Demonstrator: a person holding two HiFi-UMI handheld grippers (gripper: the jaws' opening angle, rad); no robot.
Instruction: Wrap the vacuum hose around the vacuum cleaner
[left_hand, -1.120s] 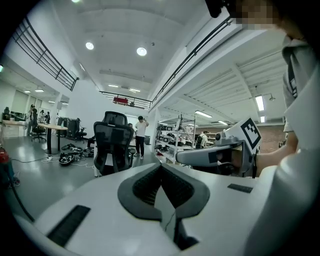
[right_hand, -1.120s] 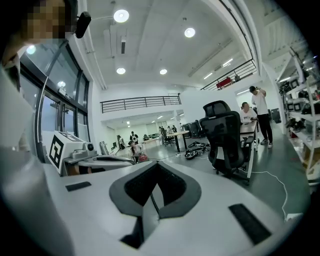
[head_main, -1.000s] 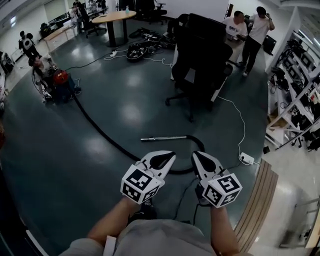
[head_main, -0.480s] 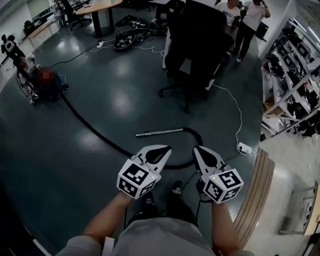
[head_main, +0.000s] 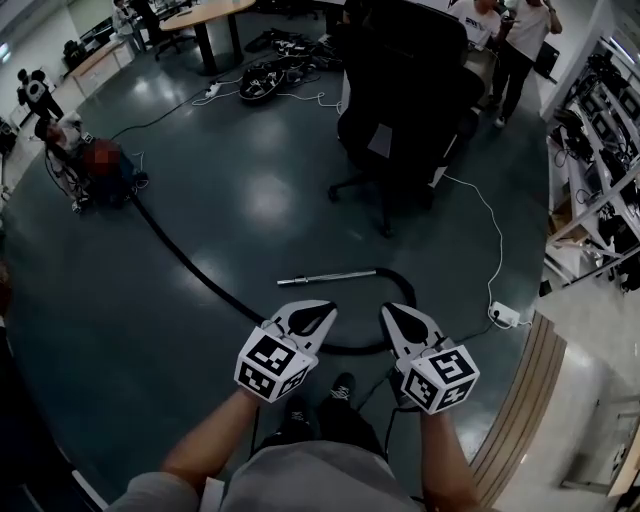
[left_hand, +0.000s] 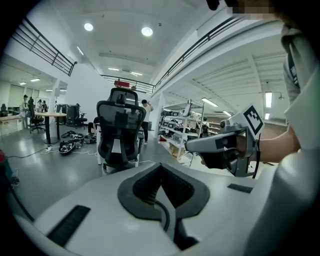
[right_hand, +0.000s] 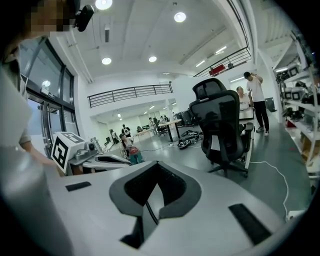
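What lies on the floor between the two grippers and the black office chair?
In the head view, the metal wand and the looped end of the vacuum hose lie on the floor there.

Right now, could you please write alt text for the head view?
The left gripper and right gripper, both shut and empty, hover over a vacuum hose that runs across the floor to the vacuum cleaner at far left.

Dark glossy floor (head_main: 110, 320) with pale reflections of the ceiling lights (right_hand: 180, 17). Black office chair (head_main: 405, 95) mid-room, round table (head_main: 200, 14) at the far end, loaded shelves (head_main: 600, 190) on the right. White walls; railed balcony (right_hand: 130, 93) overhead.
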